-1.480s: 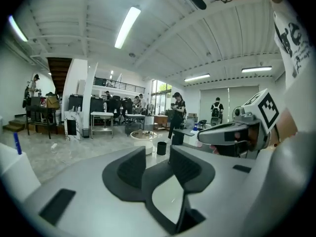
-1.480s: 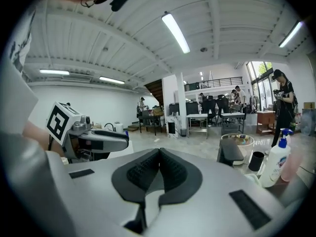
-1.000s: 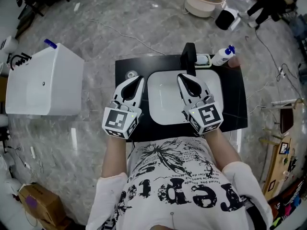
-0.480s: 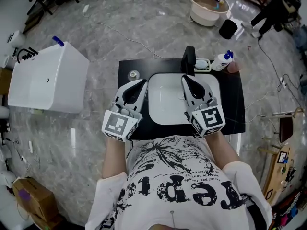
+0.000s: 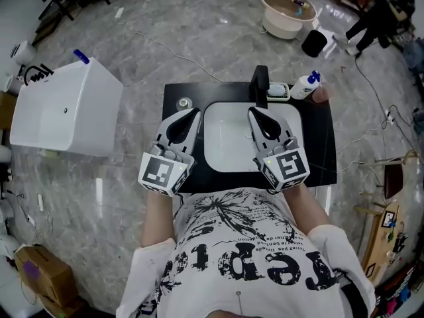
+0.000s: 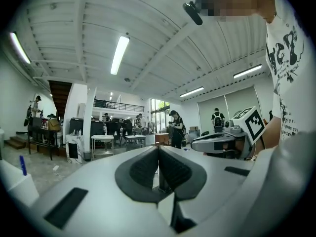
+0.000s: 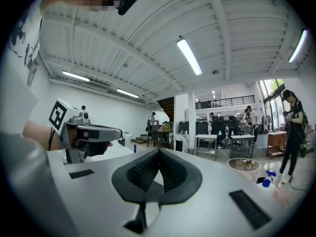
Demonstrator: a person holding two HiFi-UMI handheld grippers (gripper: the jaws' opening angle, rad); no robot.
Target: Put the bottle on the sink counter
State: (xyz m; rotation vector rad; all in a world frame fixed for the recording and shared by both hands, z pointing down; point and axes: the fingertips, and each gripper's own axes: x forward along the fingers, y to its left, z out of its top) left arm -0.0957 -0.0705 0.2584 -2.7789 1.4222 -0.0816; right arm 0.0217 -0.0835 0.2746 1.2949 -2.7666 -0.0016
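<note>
At the counter's (image 5: 179,91) back right corner lies the bottle (image 5: 306,83), white with a blue cap, tilted so the cap points away from us and over the back edge. From the head view we cannot tell whether it rests fully on the black top. Just to its left sits a small dish (image 5: 279,91), and left of that the black faucet (image 5: 260,83) stands behind the white sink (image 5: 228,158).

We hold both grippers low over the front half of the counter, side by side and pointing away from us. The left gripper (image 5: 192,113) is over the black strip at the sink's left edge. The right gripper (image 5: 254,111) is over the basin itself, right of its middle. The bottle is ahead and to the right of the right gripper, well apart from it, and farther again from the left one, with the faucet between.

Looking along the left gripper (image 6: 158,154), we see its dark pads pressed together with nothing between them. The right gripper (image 7: 159,157) is the same, pads closed on each other and empty. In the right gripper view the bottle (image 7: 269,178) shows small at the lower right, far off the line of the jaws.

Beyond the counter a round tub (image 5: 286,2) sits on the marble floor (image 5: 165,32), and a white box (image 5: 63,111) stands to our left.
</note>
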